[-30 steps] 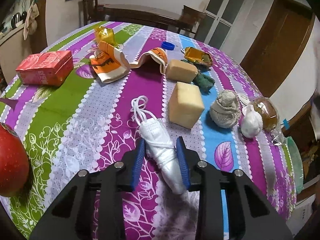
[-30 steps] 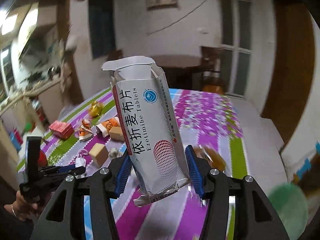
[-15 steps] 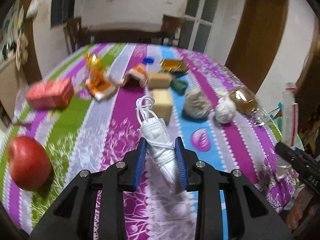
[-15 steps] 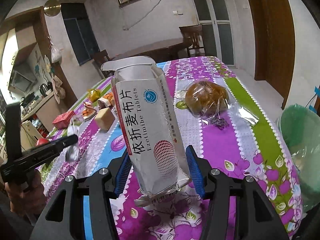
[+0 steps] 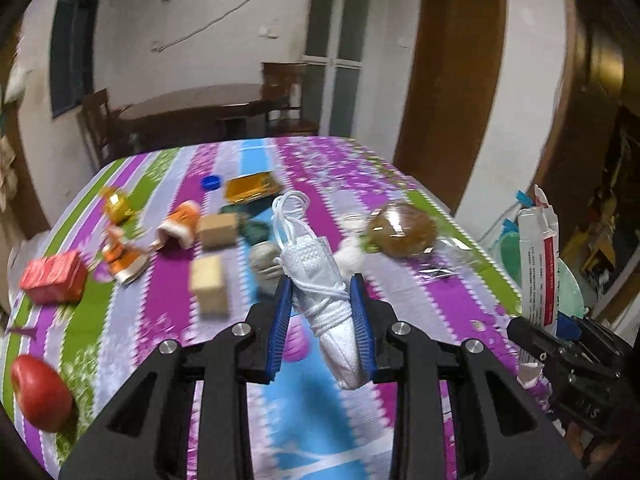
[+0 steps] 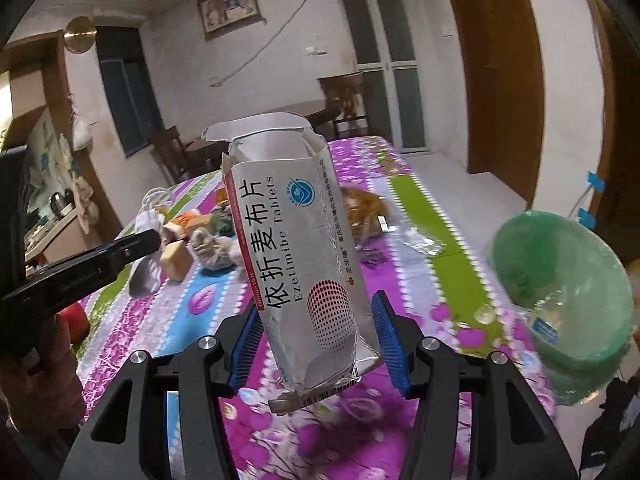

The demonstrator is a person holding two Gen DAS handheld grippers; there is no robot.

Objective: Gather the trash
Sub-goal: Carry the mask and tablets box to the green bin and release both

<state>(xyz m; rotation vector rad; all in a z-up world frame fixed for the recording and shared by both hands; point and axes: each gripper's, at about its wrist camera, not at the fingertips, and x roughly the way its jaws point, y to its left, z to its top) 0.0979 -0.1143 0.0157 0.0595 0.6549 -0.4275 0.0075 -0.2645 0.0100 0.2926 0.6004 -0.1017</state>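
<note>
Right wrist view: right tongs [image 6: 318,340] clench the tablet box [image 6: 298,252], left tongs [image 5: 322,326] the rolled mask [image 5: 320,280] — either could miss the green bin [image 6: 560,280] if freed early

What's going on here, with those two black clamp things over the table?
A person is clearing rubbish off a striped tablecloth with a handheld gripper in each hand. The left gripper is clamped on a rolled-up white face mask, held above the table. The right gripper grips an opened tablet box, near a green-lined bin beside the table edge. An apple, a red carton and a wrapped bun lie on the cloth.
</note>
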